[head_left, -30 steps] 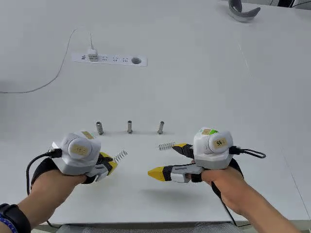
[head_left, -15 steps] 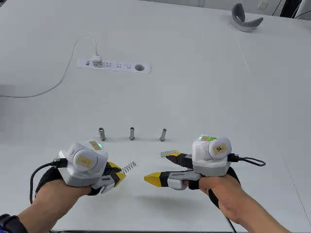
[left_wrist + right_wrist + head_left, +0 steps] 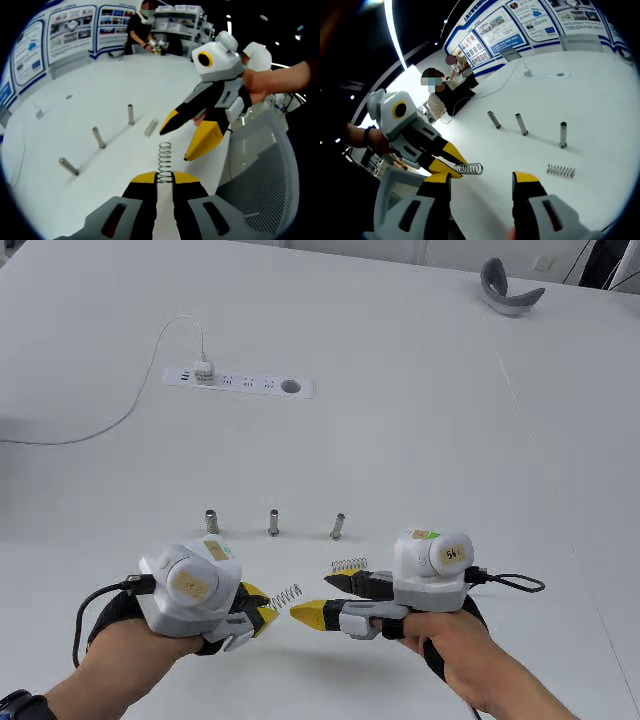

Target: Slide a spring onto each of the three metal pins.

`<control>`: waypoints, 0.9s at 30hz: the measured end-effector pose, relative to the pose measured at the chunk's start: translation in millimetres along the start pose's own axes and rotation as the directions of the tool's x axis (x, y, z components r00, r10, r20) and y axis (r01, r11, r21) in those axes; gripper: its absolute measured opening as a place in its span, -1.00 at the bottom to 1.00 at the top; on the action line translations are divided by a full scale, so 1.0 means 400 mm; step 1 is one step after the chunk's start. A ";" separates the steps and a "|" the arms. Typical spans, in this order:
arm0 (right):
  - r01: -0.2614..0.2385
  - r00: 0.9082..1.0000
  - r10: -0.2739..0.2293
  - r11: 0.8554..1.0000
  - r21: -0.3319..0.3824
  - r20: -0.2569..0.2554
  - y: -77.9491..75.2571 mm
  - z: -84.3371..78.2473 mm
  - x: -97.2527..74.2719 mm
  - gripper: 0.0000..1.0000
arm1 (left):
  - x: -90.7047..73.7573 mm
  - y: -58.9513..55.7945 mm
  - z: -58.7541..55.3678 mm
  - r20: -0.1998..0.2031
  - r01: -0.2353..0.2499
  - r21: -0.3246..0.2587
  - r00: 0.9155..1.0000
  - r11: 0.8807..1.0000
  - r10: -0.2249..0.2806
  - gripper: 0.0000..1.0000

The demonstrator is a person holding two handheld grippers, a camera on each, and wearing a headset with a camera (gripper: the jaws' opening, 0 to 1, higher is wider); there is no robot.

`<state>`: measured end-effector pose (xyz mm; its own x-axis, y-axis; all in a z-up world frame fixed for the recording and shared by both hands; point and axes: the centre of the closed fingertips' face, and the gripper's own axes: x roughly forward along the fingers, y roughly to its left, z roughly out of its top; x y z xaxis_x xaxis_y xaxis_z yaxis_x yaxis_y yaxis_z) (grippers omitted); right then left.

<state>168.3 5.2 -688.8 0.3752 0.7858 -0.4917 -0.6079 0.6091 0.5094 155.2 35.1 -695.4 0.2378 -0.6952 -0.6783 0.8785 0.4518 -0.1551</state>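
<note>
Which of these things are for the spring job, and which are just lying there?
For the job: left pin (spring already on), middle pin, right pin, held spring, left tool, loose spring, right tool.
Lying about: power strip, its cable, grey curved thing.

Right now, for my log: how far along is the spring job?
Done: the leftmost pin carries its spring. In hand: the left gripper pinches a second spring. Left: the middle pin and rightmost pin are bare; a third spring lies beside the open right gripper.
</note>
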 end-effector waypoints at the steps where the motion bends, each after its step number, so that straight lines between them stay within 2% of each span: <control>1: -0.007 1.000 0.007 1.000 0.000 -0.003 0.004 -0.003 0.002 -0.03 | 0.002 -0.006 0.002 0.000 0.005 0.004 1.000 1.000 -0.005 -0.80; 5: -0.033 0.999 0.032 0.999 0.020 0.003 0.017 -0.007 0.002 -0.17 | 0.008 -0.019 0.006 0.000 0.016 0.024 1.000 1.000 -0.016 -0.80; 17: -0.086 0.996 0.085 0.993 0.075 0.008 0.035 -0.012 0.001 -0.48 | 0.015 -0.031 0.008 -0.007 0.033 0.048 0.999 0.998 -0.033 -0.80; 19: -0.090 0.996 0.090 0.993 0.075 0.003 0.038 -0.013 0.001 -0.49 | 0.018 -0.032 0.003 -0.018 0.038 0.064 0.999 0.997 -0.037 -0.80; 27: -0.103 0.995 0.103 0.991 0.081 0.004 0.044 -0.009 -0.003 -0.54 | 0.019 -0.033 -0.001 -0.026 0.044 0.069 0.999 0.997 -0.042 -0.80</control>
<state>154.6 14.6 -681.6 0.3136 0.8445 -0.4341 -0.5846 0.5320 0.6126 145.2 23.9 -698.8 0.1896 -0.6987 -0.6899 0.9147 0.3811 -0.1346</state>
